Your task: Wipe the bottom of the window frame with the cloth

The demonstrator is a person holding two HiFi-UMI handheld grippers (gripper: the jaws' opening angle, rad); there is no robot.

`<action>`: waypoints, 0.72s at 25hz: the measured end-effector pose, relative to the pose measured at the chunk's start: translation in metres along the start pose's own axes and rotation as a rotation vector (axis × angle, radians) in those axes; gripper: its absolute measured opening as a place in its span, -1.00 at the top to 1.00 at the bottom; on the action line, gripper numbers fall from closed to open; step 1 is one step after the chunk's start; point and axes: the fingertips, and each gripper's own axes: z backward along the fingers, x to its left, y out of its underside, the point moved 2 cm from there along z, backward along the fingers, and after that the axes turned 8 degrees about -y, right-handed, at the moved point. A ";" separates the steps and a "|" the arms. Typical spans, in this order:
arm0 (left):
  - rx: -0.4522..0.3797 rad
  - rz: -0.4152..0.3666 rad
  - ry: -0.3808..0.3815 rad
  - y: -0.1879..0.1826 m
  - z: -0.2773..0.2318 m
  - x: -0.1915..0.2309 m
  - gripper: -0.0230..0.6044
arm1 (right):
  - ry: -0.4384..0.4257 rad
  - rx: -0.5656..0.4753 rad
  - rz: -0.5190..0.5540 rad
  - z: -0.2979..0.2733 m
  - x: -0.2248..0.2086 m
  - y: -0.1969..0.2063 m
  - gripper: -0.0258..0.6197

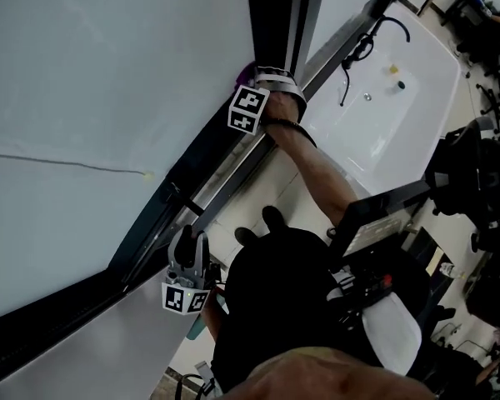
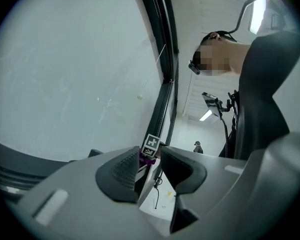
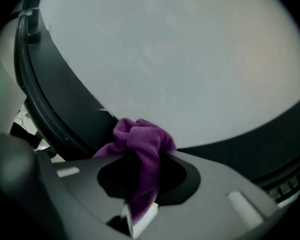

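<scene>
The right gripper has its fingers clamped on the purple cloth. A wad sticks out past the tips and a tail hangs back btwn the pads. In head view the cloth is at the far end of the window frame, where the dark bottom strip meets the glass. It looks pressed on, but contact can't be confirmed.

The left gripper has its fingers a narrow gap apart w/ nothing btwn them. It hangs just beside the same frame, lower in head view, and points along it toward the cloth.

The wipe is prob. under way, but I can't tell how much of the frame is done.

Risks from here:
- Only part of the cloth is in the grip. Friction from dragging along the frame could pull it out, esp. if it snags on an edge.
- The wad sits high and off-centre, so it could ride on the glass vs. the frame, i.e. smear one and miss the other.
- If the wad flattens or shifts, the hard fingertips or the marker cube may scrape the frame.
- The left gripper sits in the stroke path. A long pull that way could knock the two together unless it moves off.
- The arm is stretched well out. Pressure may fade at that reach and leave a patchy wipe.
</scene>
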 end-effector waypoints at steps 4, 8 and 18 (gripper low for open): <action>-0.053 0.010 0.029 -0.008 -0.009 -0.003 0.50 | 0.011 0.045 -0.043 -0.015 -0.008 0.009 0.71; -0.090 0.007 0.051 -0.023 -0.018 -0.010 0.50 | -0.198 -0.072 -0.191 0.038 0.013 0.052 0.66; -0.123 0.021 0.262 -0.058 -0.021 -0.040 0.43 | -0.687 -1.682 -1.403 0.242 0.086 0.140 0.65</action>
